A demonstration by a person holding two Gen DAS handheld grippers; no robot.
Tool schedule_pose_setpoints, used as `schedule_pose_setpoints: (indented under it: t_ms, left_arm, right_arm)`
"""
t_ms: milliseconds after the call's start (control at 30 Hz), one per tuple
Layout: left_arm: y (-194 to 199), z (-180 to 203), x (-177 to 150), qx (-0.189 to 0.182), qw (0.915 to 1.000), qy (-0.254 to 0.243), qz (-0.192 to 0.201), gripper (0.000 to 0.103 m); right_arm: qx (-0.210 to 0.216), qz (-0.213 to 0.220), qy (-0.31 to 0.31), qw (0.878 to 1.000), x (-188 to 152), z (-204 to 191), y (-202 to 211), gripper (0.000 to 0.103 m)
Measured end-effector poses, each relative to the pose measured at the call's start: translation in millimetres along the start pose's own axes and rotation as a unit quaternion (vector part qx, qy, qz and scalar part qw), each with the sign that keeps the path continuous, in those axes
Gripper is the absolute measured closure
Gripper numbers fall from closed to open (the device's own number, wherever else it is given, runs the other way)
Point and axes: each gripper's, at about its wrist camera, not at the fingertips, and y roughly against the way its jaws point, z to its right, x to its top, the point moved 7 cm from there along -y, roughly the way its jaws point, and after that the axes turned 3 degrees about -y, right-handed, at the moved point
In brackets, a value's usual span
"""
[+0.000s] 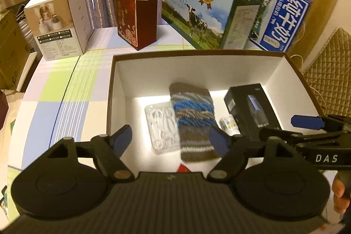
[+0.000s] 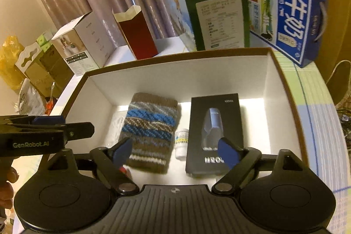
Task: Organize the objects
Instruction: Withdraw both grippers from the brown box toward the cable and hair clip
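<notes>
Left gripper (image 1: 172, 142): black tongs with blue pads, spread wide and released, nothing between the pads; it hangs over the near edge of the box, above the pouch and the packet.
Right gripper (image 2: 175, 152): same build, jaws also released and empty; it hovers over the near edge of the box, above the pouch, the bottle and the black carton.
Knitted pouch (image 2: 151, 131): brown wool with blue and white stripes, flat on the box floor near the middle, free of both tools; judged already put away.
Clear plastic packet (image 1: 161, 126): holds coiled white cable; it lies left of the pouch, its right edge tucked under the wool.
Small white bottle (image 2: 181, 143): lies on its side in the gap between pouch and black carton.
Black carton (image 2: 216, 135): slim printed retail box, flat at the right of the pouch, laid lengthwise so the row fits.
Red item (image 1: 183, 168): a sliver at the near wall of the box; what it is cannot be told.
Box (image 2: 175, 56): large, open, white inside with a brown rim, the collecting place on the checked tablecloth (image 1: 65, 91).
Behind the box: two milk cases (image 1: 210, 10), a dark red open carton (image 1: 137, 14) and a white appliance carton (image 1: 61, 21) stand against the curtain, probably not yet sorted.
</notes>
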Motion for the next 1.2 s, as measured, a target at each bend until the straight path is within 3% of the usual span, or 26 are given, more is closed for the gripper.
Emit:
schedule_pose_setpoints:
  t_ms: [200,1200]
  left_arm:
    - [23.7,9.3,-22.6,-0.014,0.9999,0.009,-0.003,0.026]
    - [103.5,33.1,-123.7,-0.017,0.9983,0.041,-0.039,0.026]
  right_arm:
    - [-0.006,0.019,-0.005,1.0,-12.2,-0.3,27.0,0.006]
    - [-0.014,0.018,-0.027,0.999,-90.7,-7.2,113.5,0.006]
